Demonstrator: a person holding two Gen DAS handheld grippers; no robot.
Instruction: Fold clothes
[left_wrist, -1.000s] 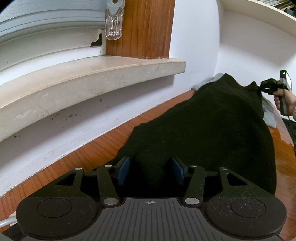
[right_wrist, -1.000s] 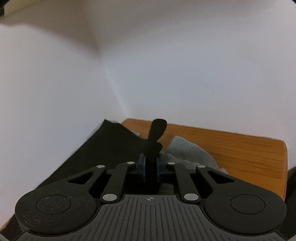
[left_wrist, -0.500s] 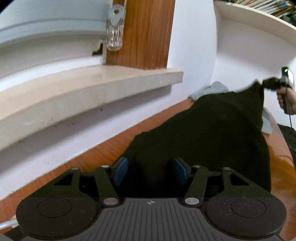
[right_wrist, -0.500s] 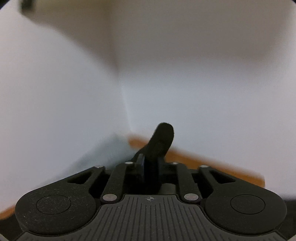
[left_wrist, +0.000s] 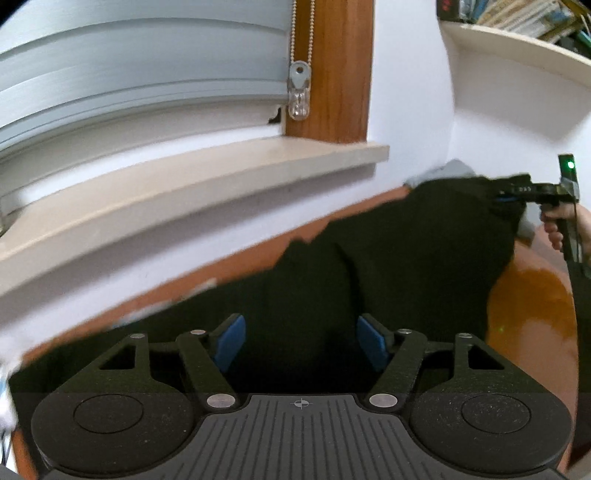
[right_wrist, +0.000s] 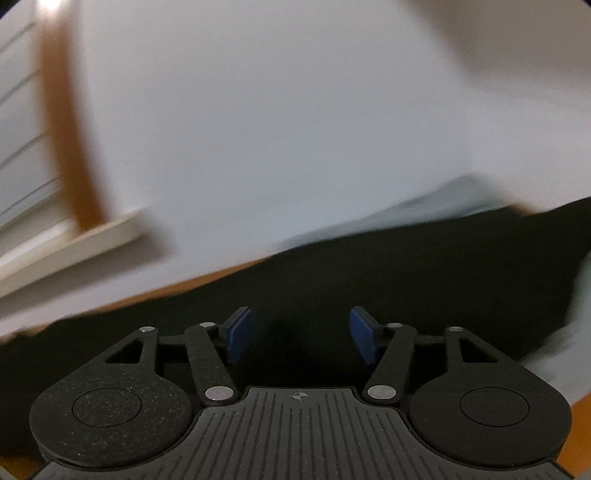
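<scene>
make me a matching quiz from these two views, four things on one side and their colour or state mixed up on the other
Things:
1. soft black garment
2. right hand-held gripper
3. crumpled pale grey cloth
4. small indicator light on the far device

Colour or state:
A. glowing green
B. open, nothing between its blue pads
C. spread over the orange-brown wooden table
D. bunched at the far end by the white wall

Pairs: 1-C, 2-B, 3-D, 4-A
</scene>
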